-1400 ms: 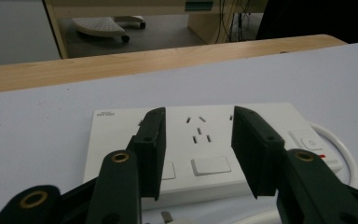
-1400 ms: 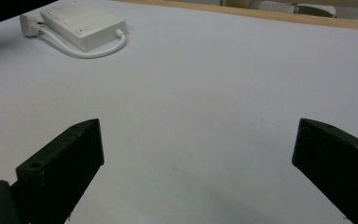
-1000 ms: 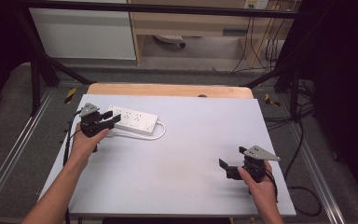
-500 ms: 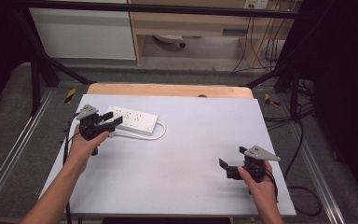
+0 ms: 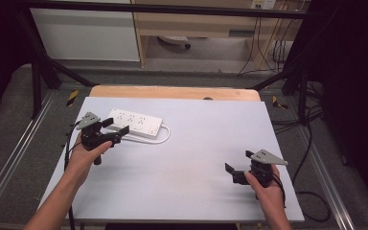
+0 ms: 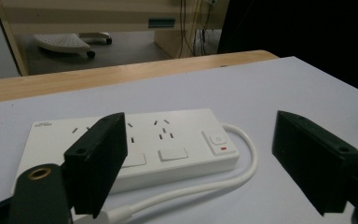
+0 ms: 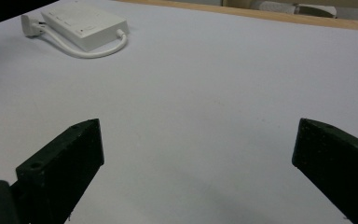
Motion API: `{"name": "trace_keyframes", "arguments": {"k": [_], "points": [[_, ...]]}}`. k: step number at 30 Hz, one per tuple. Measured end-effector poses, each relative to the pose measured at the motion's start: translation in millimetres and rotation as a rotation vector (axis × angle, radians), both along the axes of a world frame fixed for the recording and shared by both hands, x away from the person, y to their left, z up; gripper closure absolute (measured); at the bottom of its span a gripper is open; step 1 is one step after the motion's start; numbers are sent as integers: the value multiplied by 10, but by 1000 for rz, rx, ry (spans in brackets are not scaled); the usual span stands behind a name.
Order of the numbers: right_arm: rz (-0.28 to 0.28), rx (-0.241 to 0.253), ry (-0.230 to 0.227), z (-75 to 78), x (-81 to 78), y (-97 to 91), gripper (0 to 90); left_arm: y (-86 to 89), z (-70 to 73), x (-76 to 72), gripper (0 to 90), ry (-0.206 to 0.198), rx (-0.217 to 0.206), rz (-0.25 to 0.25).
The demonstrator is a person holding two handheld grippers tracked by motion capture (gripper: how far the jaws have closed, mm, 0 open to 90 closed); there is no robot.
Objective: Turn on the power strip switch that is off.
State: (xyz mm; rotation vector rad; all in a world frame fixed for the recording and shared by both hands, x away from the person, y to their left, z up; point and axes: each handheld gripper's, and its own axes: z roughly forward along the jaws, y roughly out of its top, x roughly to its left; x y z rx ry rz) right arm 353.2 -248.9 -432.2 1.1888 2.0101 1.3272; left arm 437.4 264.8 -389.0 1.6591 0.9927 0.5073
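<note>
A person sits at a pale grey tabletop [image 5: 182, 158], holding a two-jaw gripper in each hand. The work looks barely begun: nothing has been picked up, and the one item on the surface lies untouched.

That item is a white power strip [image 5: 135, 122] lying flat near the tabletop's far left corner, its long side roughly parallel to the far edge. In the left gripper view the power strip [image 6: 135, 144] shows several socket faces along its top, two blank rectangular panels, and a square switch with a small red mark at one end. A thick white cable [image 5: 159, 138] leaves that end and curves back along the near side of the strip towards a white plug [image 7: 29, 23], seen in the right gripper view.

The left gripper [image 5: 116, 125] sits just beside the strip's near side, its fingers [image 6: 98, 163] spread wide and holding nothing; whether one finger touches the casing cannot be told. Judging by this, a grasp of the strip or its cable is the step in hand, and everything after it remains to do.

The right gripper [image 5: 231, 171] rests near the tabletop's near right corner, well apart from the strip. Its fingers [image 7: 65, 163] are also spread wide and empty, over bare tabletop.
</note>
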Motion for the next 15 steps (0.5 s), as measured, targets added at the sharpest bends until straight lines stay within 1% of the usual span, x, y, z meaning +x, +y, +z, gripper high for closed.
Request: {"name": "trace_keyframes", "arguments": {"k": [8, 13, 15], "points": [[4, -3, -2, -1, 0, 6, 25, -20, 2, -146, 68, -8, -20, -18], [5, -3, -1, -3, 0, 8, 25, -24, 36, -246, 62, -21, -34, -24], [4, -3, -1, -3, 0, 7, 25, -22, 55, -288, 62, -27, -34, -29]]}}
